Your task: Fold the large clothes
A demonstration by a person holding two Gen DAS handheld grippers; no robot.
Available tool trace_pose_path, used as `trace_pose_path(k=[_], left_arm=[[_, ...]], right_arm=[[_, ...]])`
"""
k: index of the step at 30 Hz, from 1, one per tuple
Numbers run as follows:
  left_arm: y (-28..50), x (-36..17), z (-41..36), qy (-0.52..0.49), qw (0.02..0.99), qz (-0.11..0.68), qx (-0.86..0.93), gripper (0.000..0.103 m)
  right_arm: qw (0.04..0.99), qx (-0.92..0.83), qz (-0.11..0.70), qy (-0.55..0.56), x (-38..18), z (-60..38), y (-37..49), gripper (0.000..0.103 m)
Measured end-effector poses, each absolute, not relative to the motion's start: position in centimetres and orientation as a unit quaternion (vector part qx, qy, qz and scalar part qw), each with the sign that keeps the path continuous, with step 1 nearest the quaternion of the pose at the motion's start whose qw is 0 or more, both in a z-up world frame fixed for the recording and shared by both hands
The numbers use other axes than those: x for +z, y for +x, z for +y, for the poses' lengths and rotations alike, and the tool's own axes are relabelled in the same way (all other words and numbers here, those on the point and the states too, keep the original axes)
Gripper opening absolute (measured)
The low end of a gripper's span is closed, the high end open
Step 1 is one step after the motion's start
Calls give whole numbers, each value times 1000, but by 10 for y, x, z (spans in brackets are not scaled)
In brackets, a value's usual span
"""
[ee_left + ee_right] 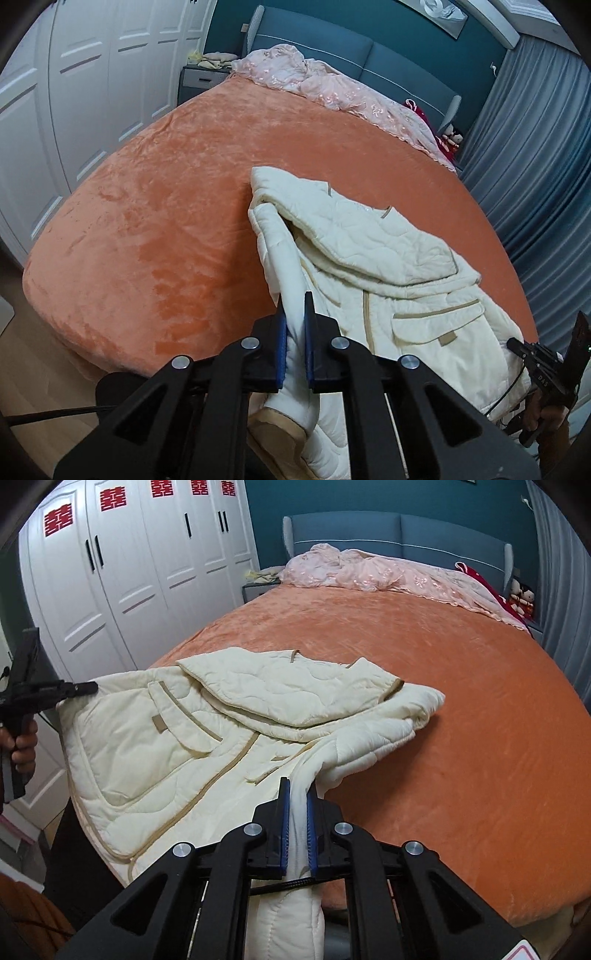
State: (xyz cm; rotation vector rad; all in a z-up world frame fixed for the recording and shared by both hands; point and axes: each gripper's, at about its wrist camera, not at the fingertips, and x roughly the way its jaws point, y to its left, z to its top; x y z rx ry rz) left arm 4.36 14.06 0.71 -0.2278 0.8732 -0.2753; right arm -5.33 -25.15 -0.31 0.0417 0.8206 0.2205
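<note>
L gripper (295, 317) + R gripper (299, 805): both clamp quilted cream jacket (221, 716) | plush orange bedspread (166, 221)

The cream quilted jacket (207, 738) lay on the near part of the orange plush bed cover (461, 701), its near edge hanging past the bed's edge. Behind it — at the head end — a crumpled pink bedspread (388, 576) rested before the blue padded headboard (399, 531). White panelled wardrobes (122, 572) stood to the left.
</note>
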Motion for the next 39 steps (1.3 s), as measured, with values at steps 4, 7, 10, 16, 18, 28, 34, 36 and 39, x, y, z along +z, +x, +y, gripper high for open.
trace_pose_path(k=[4,7,10,16,18,28,34,36,39], left_arm=[[61,16,147,-141,884,425,-132,7],[91,28,135,-143,895,402,-131,7],[135,47,120,-142,913,365,-113,7],[237,73,106,-160,949,270,30,10],[251,86,99,-132,961,239,52,30],[241,32,64,-16,944,330,4,45],[220,-33,68,-37,911,410,-6,45],[213,-44,67,-37,907,420,-2,45],[204,-50,62,-36,906,423,-4,45]], right_arm=[[908,86,405,64,-6,-264,-41,9],[912,78,379,134,3,-283,-13,9],[930,48,340,135,25,-296,26,9],[944,-84,223,229,67,-366,76,27],[956,-94,194,200,86,-367,70,34],[953,-82,285,68,29,-308,35,47],[970,-81,229,-3,49,-276,-35,47],[977,-103,188,-12,80,-281,-62,47],[978,-163,130,-24,124,-297,-95,47]])
